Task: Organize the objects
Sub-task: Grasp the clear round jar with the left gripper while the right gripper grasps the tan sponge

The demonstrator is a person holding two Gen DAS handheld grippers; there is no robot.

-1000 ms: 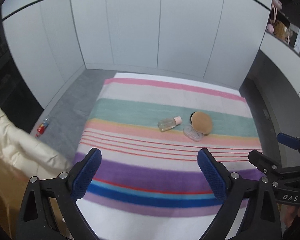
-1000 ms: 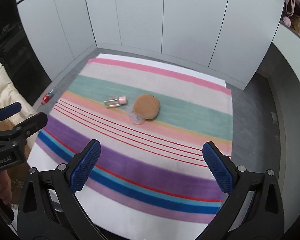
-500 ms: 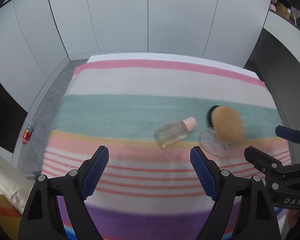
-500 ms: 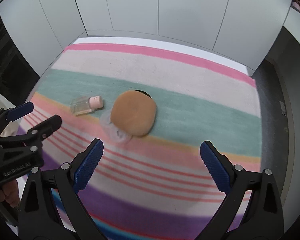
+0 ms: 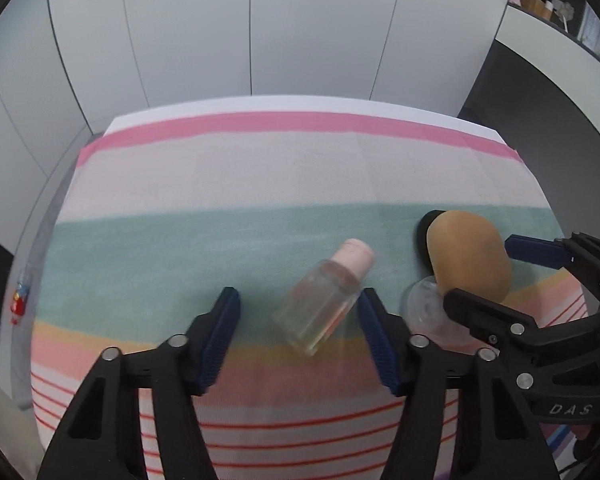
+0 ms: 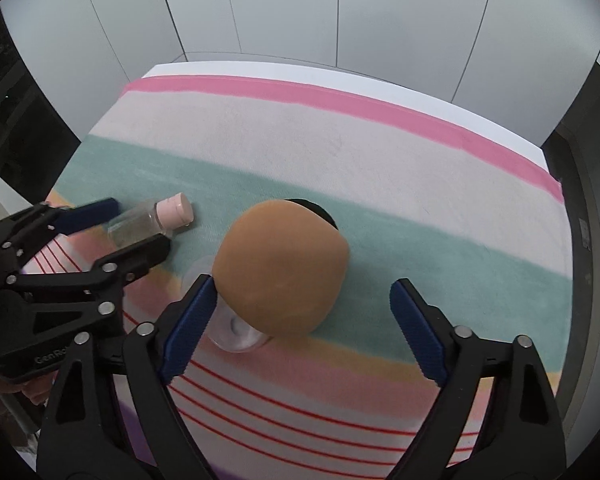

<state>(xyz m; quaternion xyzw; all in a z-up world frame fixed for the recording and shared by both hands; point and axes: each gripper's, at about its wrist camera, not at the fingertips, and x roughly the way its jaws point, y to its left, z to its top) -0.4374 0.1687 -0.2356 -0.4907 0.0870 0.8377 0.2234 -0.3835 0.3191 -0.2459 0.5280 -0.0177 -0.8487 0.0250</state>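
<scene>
I have both tools low over the striped cloth (image 5: 284,184) on the worktop, each lined up on its own target. My left hand-held gripper (image 5: 298,330) is spread wide with its jaws on either side of the small clear bottle (image 5: 320,306), which lies on its side where the green stripe meets the peach one, its pink cap (image 5: 354,254) pointing far and right. The right fingertip looks just beside the bottle's body, though I cannot tell whether it touches; the left one stands well apart. My right hand-held gripper (image 6: 302,312) is also wide open, framing the tan puff (image 6: 280,266), which rests on a clear round lid (image 6: 232,326) and partly hides a black case (image 6: 312,206) on its far side. Its left fingertip (image 6: 192,312) sits just beside the puff and over the lid.

To do the bottle pickup well, I judge I should shift the left tool slightly right so the body is centred, then close across the flat sides, not the cap. The smooth plastic may roll or skid, so a slow squeeze suits it. On the right, I would keep the jaw above the lid so it does not catch.
</scene>
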